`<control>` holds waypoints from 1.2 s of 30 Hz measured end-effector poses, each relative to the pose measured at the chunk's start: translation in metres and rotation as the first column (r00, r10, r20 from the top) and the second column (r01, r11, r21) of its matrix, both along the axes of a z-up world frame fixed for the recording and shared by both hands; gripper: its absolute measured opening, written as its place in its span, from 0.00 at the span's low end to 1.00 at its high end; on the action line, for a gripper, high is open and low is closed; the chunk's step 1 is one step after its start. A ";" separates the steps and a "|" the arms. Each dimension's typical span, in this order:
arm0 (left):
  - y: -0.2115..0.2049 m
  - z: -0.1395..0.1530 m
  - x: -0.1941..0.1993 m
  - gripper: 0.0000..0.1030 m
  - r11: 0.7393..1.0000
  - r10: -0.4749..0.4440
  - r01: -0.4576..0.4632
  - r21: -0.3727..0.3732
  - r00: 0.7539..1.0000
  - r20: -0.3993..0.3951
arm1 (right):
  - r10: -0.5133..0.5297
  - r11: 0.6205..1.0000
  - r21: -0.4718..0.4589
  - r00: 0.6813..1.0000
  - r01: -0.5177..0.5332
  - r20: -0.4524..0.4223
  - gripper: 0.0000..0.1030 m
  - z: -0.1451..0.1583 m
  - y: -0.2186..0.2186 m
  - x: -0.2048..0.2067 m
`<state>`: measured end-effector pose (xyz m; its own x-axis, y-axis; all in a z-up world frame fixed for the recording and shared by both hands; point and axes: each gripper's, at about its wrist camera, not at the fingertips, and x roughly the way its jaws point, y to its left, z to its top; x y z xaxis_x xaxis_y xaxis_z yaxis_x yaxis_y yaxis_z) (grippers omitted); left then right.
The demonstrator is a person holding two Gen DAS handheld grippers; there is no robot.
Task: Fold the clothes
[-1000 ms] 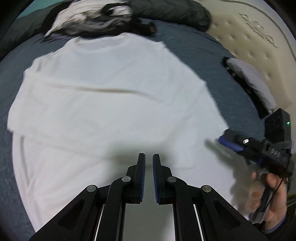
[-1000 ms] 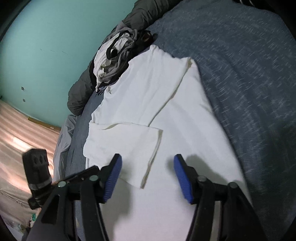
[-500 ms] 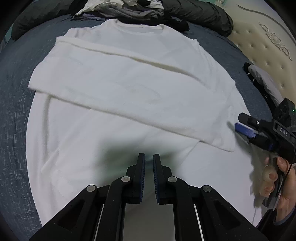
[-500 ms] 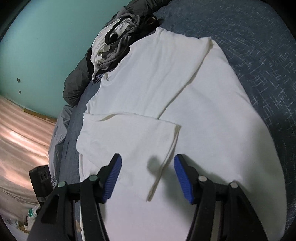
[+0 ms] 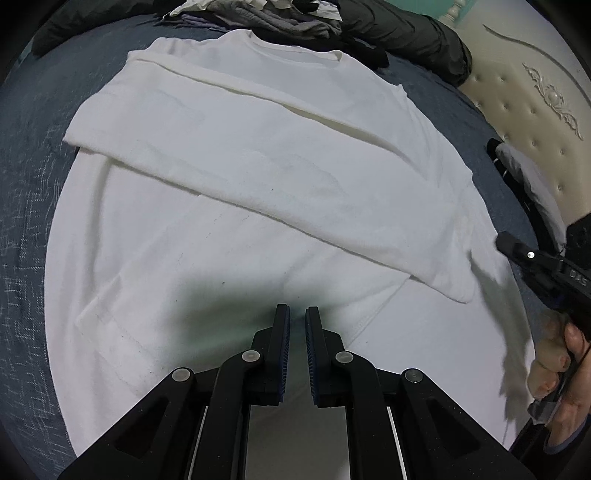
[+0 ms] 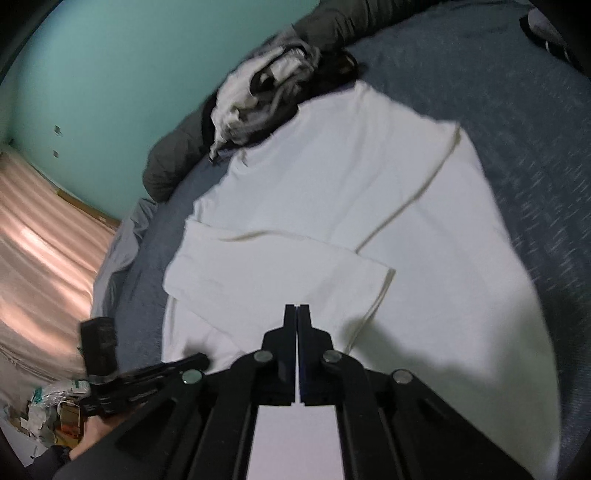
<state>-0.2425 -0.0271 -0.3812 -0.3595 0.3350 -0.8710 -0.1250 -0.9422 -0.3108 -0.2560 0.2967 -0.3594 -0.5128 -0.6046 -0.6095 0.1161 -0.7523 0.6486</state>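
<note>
A white long-sleeved shirt [image 5: 258,184] lies spread on the blue bedspread [image 5: 29,184], with one side and a sleeve folded across its body. My left gripper [image 5: 297,314] hovers over the shirt's lower part, its pads nearly touching and nothing between them. In the right wrist view the same shirt [image 6: 332,203] shows its folded sleeve [image 6: 277,266] just ahead of my right gripper [image 6: 297,306]. That gripper's jaws are closing and the pads meet, with no cloth seen between them. The right gripper [image 5: 506,242] sits at the shirt's right edge, held by a hand [image 5: 554,358].
A pile of grey, black and white clothes [image 5: 258,14] and a dark duvet [image 5: 424,37] lie beyond the collar. A cream tufted headboard [image 5: 535,110] stands at the right. In the right wrist view the bed's edge drops to a wooden floor [image 6: 37,258] with clutter [image 6: 48,406].
My right gripper's jaws went from wide open to shut over the folded sleeve. The left gripper moved in lower over the shirt, still shut.
</note>
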 end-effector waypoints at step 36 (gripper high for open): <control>-0.007 -0.001 0.012 0.11 1.000 -0.007 0.006 0.026 1.000 0.021 | -0.065 0.998 0.014 0.994 0.066 -0.085 0.02 0.055 0.016 0.016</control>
